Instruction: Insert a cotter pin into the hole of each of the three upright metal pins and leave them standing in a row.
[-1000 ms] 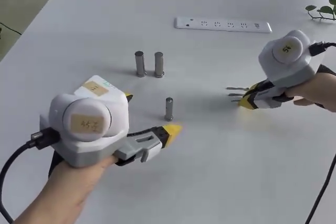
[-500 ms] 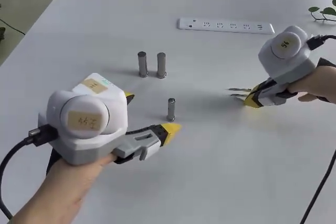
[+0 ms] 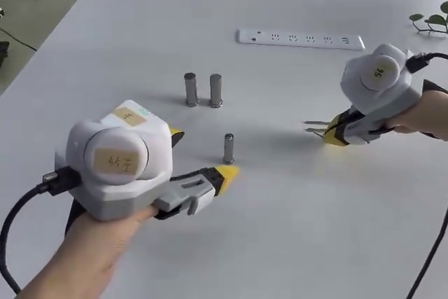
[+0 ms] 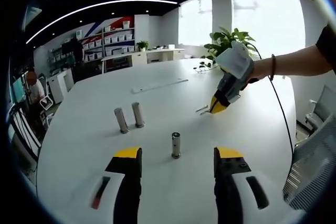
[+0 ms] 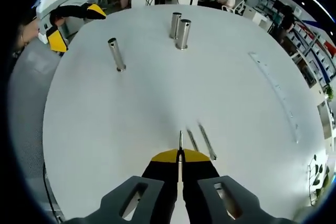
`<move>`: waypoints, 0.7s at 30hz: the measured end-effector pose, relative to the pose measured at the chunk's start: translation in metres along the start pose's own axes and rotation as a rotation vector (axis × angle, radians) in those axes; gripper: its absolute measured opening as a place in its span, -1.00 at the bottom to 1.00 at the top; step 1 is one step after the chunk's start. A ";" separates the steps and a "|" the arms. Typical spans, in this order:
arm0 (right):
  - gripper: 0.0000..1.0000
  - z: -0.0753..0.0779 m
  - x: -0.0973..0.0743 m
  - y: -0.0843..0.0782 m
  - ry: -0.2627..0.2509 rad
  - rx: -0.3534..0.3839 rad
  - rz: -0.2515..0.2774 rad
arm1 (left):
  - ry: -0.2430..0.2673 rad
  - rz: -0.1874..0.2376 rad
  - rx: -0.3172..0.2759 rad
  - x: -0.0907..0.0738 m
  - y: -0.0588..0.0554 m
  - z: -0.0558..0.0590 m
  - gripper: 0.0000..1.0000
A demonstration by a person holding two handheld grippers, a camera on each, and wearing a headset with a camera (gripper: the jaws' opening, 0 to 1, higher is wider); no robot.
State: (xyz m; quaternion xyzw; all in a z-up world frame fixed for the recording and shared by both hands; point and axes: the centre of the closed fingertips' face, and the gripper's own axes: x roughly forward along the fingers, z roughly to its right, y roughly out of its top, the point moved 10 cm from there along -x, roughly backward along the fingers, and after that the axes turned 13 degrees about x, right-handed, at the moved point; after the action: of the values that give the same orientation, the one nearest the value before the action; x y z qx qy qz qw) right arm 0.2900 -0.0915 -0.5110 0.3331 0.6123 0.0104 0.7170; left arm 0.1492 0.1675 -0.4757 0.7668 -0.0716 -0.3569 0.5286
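Head view: right gripper (image 3: 330, 134) pinches a cotter pin (image 5: 180, 141), left gripper (image 3: 203, 152) spread

Head view looks down on a white worktop (image 3: 294, 208) where three metal pins stand upright. The far-left metal pin (image 3: 190, 89) and the far-right metal pin (image 3: 215, 90) stand just beside each other with a narrow gap between them. The near metal pin (image 3: 228, 148) stands alone, closer to the person and slightly to the right of that pair, so the three form a loose triangle.

The left gripper is held low at the person's left, and its yellow-tipped jaws are spread wide with nothing between them. In the left gripper view the near metal pin stands just ahead of the tips, in line with the gap between the jaws and touching neither one.

The right gripper is at the person's right, well apart from all three metal pins. In the right gripper view its jaws are pressed together on the cotter pin, which sticks straight forward out of the yellow tips. Whether that pin's free end touches the worktop cannot be told. Two loose cotter pins (image 5: 206, 141) lie flat on the worktop just beside it, side by side and angled slightly away.

A white power strip (image 3: 301, 38) lies across the far side of the worktop. A small green plant (image 3: 428, 17) shows at the far right edge.
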 end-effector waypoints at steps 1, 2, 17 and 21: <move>-1.00 -0.001 -0.001 0.001 -0.012 -0.020 0.007 | 0.001 0.007 0.004 0.000 0.003 0.000 0.05; -1.00 -0.001 -0.002 0.002 -0.011 -0.020 0.007 | -0.001 0.010 0.004 0.000 0.004 0.000 0.02; -1.00 -0.044 -0.029 0.029 -0.001 -0.226 0.118 | -0.109 0.026 -0.041 0.005 0.015 0.007 -0.34; -1.00 -0.049 -0.030 0.034 0.009 -0.259 0.146 | -0.137 0.022 -0.047 0.008 0.018 0.007 -0.43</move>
State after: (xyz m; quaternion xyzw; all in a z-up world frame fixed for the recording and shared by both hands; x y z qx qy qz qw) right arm 0.2522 -0.0550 -0.4702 0.2812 0.5832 0.1430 0.7486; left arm 0.1553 0.1505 -0.4652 0.7272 -0.1077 -0.4041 0.5443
